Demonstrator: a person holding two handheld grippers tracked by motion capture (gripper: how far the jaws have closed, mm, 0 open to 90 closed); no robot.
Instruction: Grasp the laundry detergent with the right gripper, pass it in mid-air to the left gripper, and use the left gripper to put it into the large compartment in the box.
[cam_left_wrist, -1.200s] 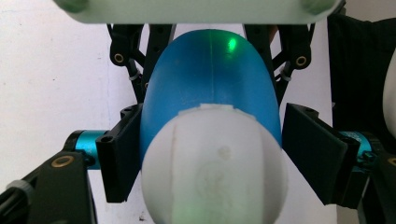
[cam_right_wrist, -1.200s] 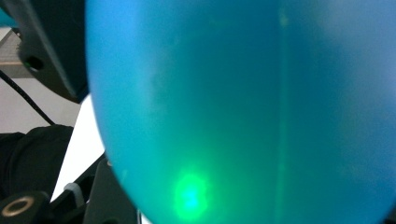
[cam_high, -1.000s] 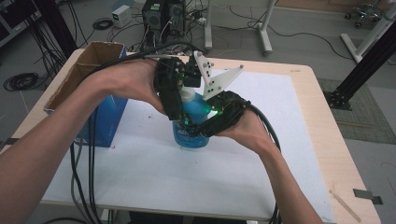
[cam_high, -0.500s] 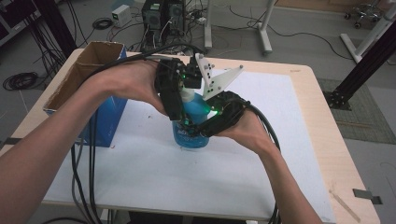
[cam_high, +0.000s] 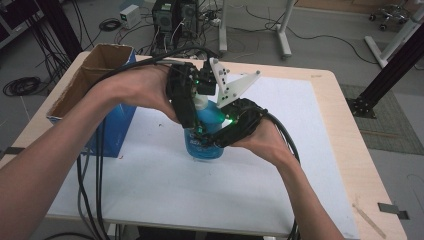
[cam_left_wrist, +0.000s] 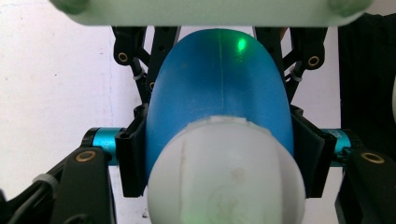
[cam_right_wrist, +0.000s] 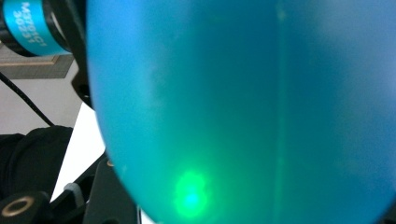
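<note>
A blue bottle (cam_high: 202, 145) with a white cap (cam_high: 200, 103) stands upright on the white mat (cam_high: 260, 175) at mid-table. My left gripper (cam_high: 192, 107) comes down over its top. In the left gripper view its black pads (cam_left_wrist: 130, 161) press both sides of the blue shoulder (cam_left_wrist: 219, 93), just below the cap (cam_left_wrist: 224, 182). My right gripper (cam_high: 220, 132) reaches in from the right at the bottle's body. Its arms (cam_left_wrist: 140, 93) hug both sides of the bottle. In the right gripper view the blue wall (cam_right_wrist: 243, 102) sits right against the lens and hides the jaws.
An open cardboard box (cam_high: 100, 65) with a blue front stands at the table's left edge, close to my left forearm. Black cables (cam_high: 95, 180) hang off the near left edge. Bare wood (cam_high: 350, 150) borders the mat on the right, with a scrap of tape (cam_high: 392, 210) near the corner.
</note>
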